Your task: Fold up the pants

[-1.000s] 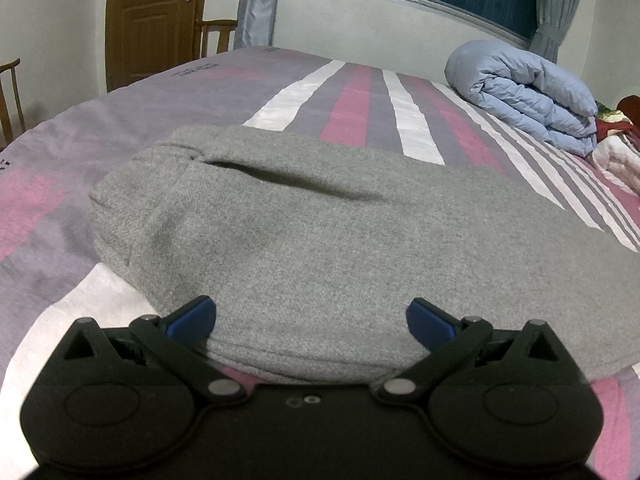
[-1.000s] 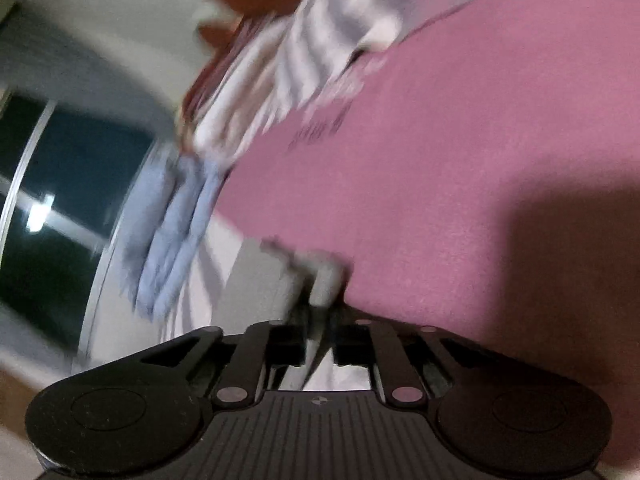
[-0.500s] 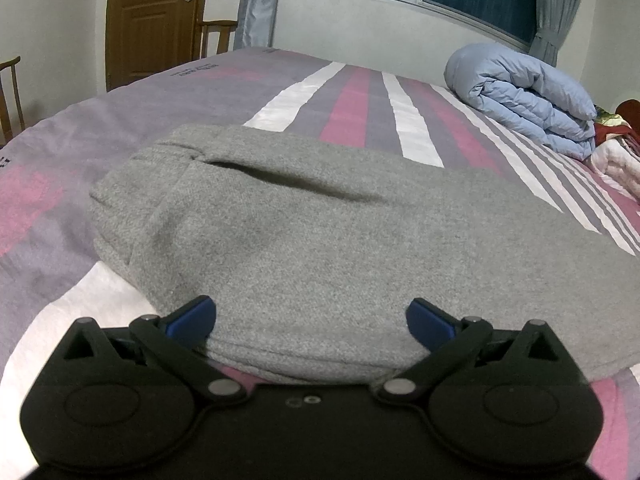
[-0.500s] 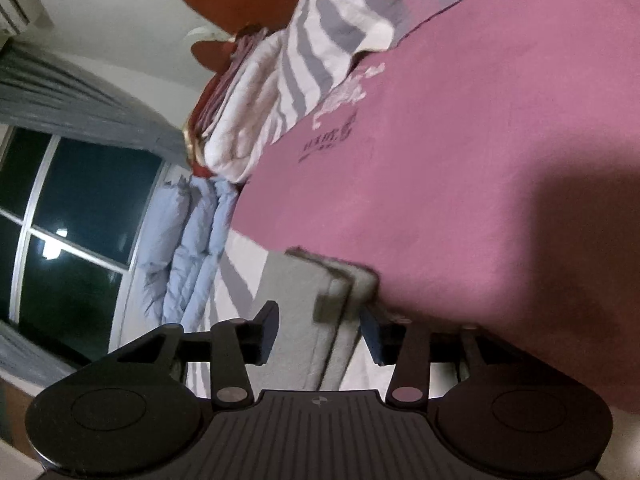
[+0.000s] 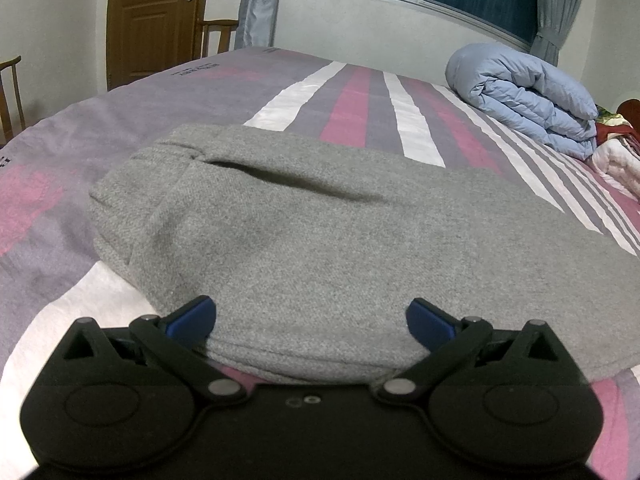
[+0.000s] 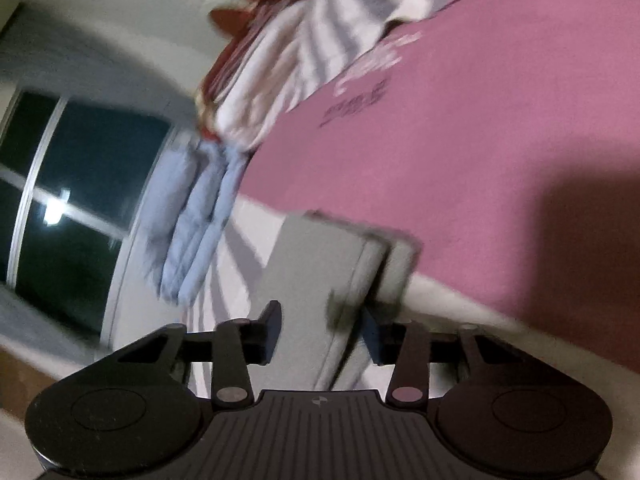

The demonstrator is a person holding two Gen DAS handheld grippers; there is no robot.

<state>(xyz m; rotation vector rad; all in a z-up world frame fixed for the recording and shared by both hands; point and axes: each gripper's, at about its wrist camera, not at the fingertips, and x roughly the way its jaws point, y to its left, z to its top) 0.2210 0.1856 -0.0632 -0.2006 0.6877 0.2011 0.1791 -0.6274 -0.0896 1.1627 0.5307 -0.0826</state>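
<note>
On the striped bed (image 5: 348, 96), seen from the left wrist, the grey pants (image 5: 340, 240) lie folded into a thick pad, their near folded edge right in front of the left claw (image 5: 310, 316). That claw is spread wide and grips nothing; its blue fingertips (image 5: 192, 314) sit at either side of the near edge, low against the cloth, though whether they touch it I cannot tell. The fabric looks like heavy knit: soft, limp, not slippery, and light enough to lift, but it will sag wherever unsupported. I judge the best hold is on a doubled edge or corner, pinching all layers together so they do not slide apart. A rolled blue duvet (image 5: 528, 96) lies well beyond the pants, by the window.

From the right wrist, the picture is tilted and blurred. The right claw (image 6: 320, 328) is released, with the layered end of the pants (image 6: 320, 264) standing between its parted fingers, not pinched. This view shows the stacked layer edges at that end, hidden from the left; the left alone shows the broad top surface with a dark slit-like crease.
</note>
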